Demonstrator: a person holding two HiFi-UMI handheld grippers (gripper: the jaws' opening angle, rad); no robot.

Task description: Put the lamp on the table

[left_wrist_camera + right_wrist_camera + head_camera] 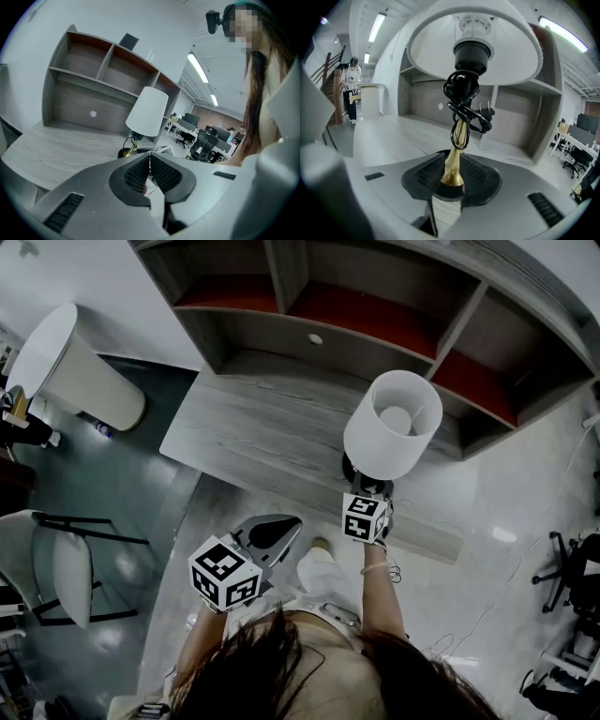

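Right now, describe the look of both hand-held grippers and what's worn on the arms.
Left hand-held gripper and right hand-held gripper: broad grey rounded shells, black ribbed pads, each topped by a white cube with black square markers. The right forearm is unsleeved; a thin band circles its wrist.

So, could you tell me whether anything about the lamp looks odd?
Only its black cord: it is knotted round the brass stem under the shade, plug hanging loose. Nothing else stands out.

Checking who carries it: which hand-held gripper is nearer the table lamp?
Right. The right hand-held gripper clamps the brass stem of the table lamp; the left hand-held gripper, shut and empty, is apart, to its left.
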